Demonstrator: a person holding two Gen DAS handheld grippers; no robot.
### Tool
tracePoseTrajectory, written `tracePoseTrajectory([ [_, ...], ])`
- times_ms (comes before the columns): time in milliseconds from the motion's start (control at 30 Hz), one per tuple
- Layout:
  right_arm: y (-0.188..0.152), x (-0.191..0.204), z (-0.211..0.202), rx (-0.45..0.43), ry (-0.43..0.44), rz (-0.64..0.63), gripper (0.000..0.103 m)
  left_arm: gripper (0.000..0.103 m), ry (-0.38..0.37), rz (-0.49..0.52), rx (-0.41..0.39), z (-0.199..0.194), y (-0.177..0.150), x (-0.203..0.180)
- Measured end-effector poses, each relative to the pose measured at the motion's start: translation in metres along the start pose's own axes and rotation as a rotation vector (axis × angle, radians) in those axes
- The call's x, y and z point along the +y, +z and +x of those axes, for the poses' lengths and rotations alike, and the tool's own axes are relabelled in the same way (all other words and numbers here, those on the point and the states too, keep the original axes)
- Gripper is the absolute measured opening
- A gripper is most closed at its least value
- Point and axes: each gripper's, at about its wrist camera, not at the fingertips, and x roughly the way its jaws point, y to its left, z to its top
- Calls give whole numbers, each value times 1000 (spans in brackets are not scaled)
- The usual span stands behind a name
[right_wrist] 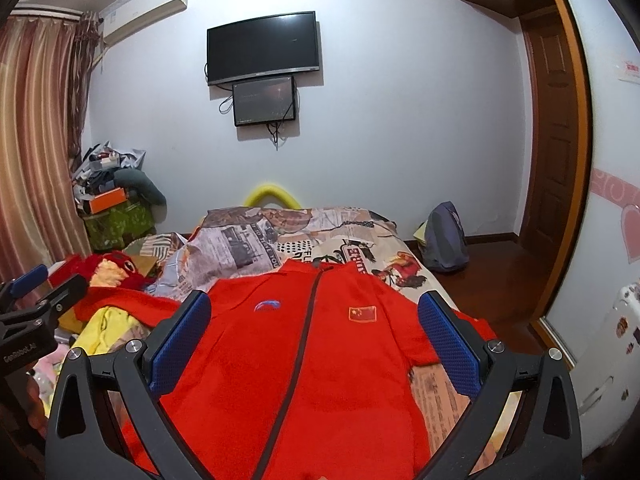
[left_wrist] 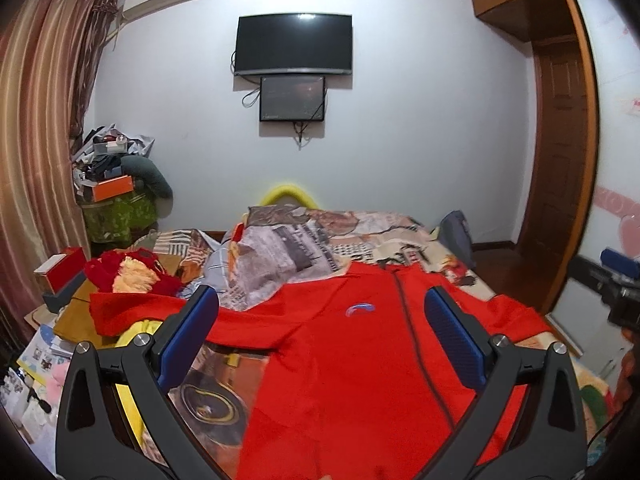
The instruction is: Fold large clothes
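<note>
While both grippers (left_wrist: 320,320) (right_wrist: 314,324) gape empty, the fleecy red jacket (right_wrist: 288,360) lies flat.

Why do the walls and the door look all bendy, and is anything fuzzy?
Left wrist view: the fisheye lens bows the door frame and curtain, corners go black, the red jacket blurs nearest the lens. Right wrist view: same bending, a light glints on the TV.

The left gripper (left_wrist: 320,336) is held level with its blue-padded fingers (left_wrist: 186,336) spread wide apart, gripping nothing. Beside it, the right gripper (right_wrist: 314,336) points the same way, its blue-padded fingers (right_wrist: 448,344) also spread wide and gripping nothing.
</note>
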Motion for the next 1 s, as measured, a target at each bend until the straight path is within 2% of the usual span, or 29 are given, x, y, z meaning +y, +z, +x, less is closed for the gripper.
tracePoseTrajectory([
  [167,7,3,45,28,-14,-49,103,103,18,-38,72,53,-2,41],
  [300,7,7,82,77,-39,-110,103,103,55,-91,164,102,-8,84],
  [533,-8,2,154,252,-34,-119,103,103,83,-266,360,184,-40,171],
  [633,-16,3,181,314,-55,-147,103,103,57,-381,445,214,-61,208],
  [733,-21,3,205,375,-40,-148,103,103,33,-504,522,245,-83,244],
  [867,-29,0,225,427,-2,-117,103,102,25,-617,562,271,-104,279],
  [1000,-34,0,243,449,15,-97,102,94,30,-707,574,294,-118,308],
])
